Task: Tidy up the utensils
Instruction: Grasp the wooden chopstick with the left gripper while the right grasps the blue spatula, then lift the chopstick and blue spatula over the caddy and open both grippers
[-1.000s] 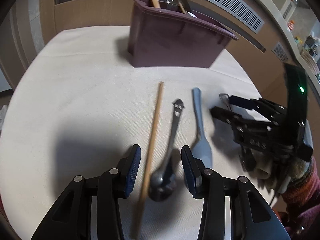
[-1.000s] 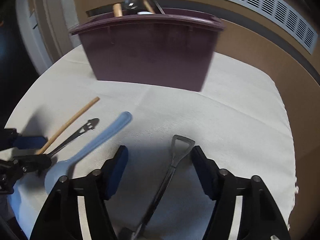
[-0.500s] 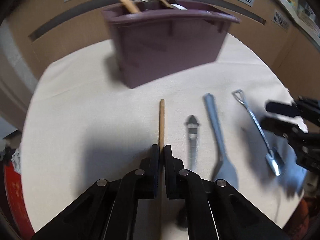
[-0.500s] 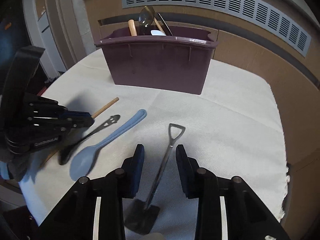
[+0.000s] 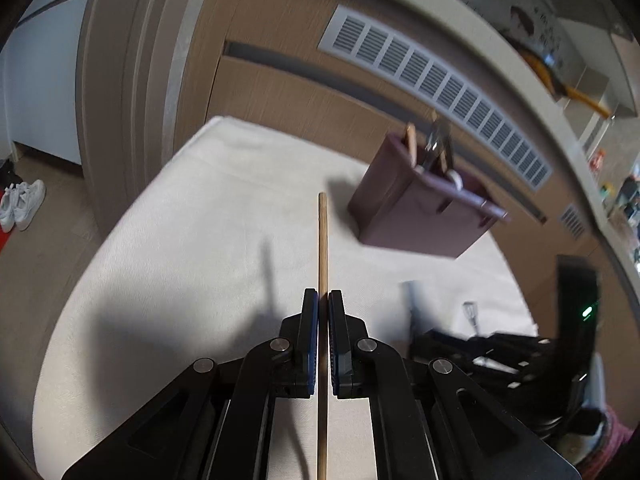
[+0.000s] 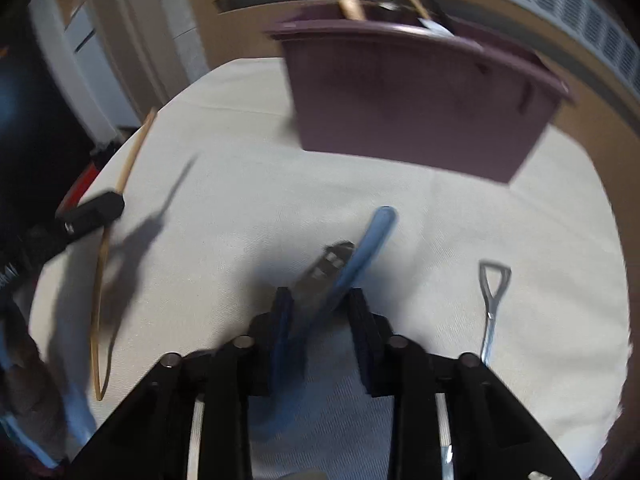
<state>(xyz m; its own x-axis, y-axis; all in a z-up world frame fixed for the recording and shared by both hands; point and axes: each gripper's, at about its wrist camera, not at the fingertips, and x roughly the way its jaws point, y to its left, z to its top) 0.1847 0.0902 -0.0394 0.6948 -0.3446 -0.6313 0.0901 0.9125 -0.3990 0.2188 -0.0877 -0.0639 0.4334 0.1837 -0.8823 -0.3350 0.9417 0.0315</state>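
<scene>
The left gripper [image 5: 323, 300] has its two fingers pressed together on a long thin wooden stick [image 5: 323, 248], probably a chopstick. The stick runs straight ahead from between the blue pads and also trails back beneath the gripper body. Its shadow falls on the cream cloth-covered table [image 5: 192, 248] to the left of the stick and apart from it, so the stick is judged to be lifted clear of the surface. Ahead and to the right of this gripper stands the dark purple plastic utensil caddy [image 5: 416, 216], with several handles sticking up out of it.

The right gripper [image 6: 320, 300] has its fingers spread, straddling the light blue plastic spoon [image 6: 360, 256] that lies on the cloth. Next to the blue handle lies a dark metal spoon with a cut-out handle [image 6: 324, 264]; motion blur makes it hard to tell whether both sit between the fingers. Off to the right of this gripper lies a shovel-shaped metal spoon [image 6: 494, 292], well apart.

The step in hand appears to be carrying the stick to the caddy while the right side lines up its own pick. Next, the left gripper needs to swing right, tip the stick upright over the caddy's open top and let go; the right gripper needs to close on the blue handle alone.
</scene>
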